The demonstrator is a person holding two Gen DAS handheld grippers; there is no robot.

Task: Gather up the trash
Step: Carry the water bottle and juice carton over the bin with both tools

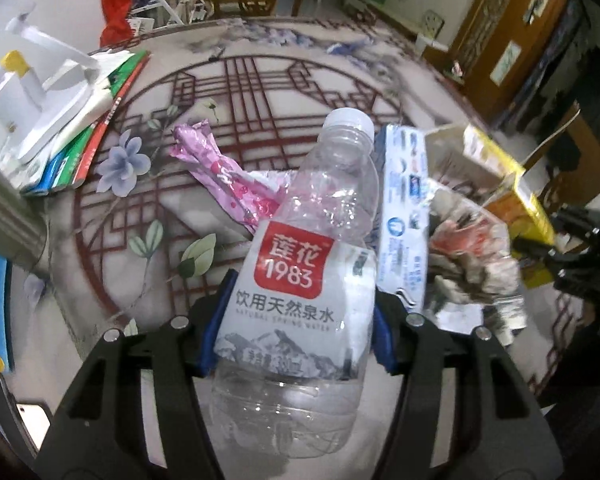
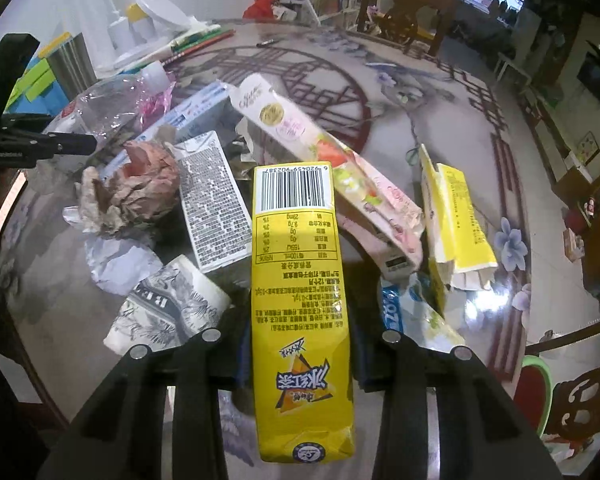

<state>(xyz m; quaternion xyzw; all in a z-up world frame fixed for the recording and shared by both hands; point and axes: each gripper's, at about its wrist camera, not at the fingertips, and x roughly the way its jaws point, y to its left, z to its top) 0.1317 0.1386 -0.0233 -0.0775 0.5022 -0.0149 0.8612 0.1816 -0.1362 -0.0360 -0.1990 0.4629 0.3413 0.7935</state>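
Note:
My left gripper (image 1: 300, 320) is shut on an empty clear water bottle (image 1: 300, 280) with a red and white label, held by its middle above the table. My right gripper (image 2: 300, 360) is shut on a flattened yellow drink carton (image 2: 296, 280) with a barcode at its far end. The left gripper's black body (image 2: 28, 144) shows at the left of the right wrist view, with the water bottle (image 2: 104, 108) in it. On the table lie a pink wrapper (image 1: 224, 176), a blue and white carton (image 1: 404, 208), crumpled paper (image 2: 132, 188), a pink strawberry carton (image 2: 324, 160) and a torn yellow carton (image 2: 456, 220).
A round table (image 1: 140, 264) with a red lattice and flower pattern holds the litter. A white desk lamp (image 1: 32, 92) stands on a stack of books (image 1: 96, 128) at the back left. A grey printed carton (image 2: 212, 208) and a paper cup (image 2: 168, 308) lie near my right gripper. Wooden chairs and cabinets (image 1: 512, 40) ring the table.

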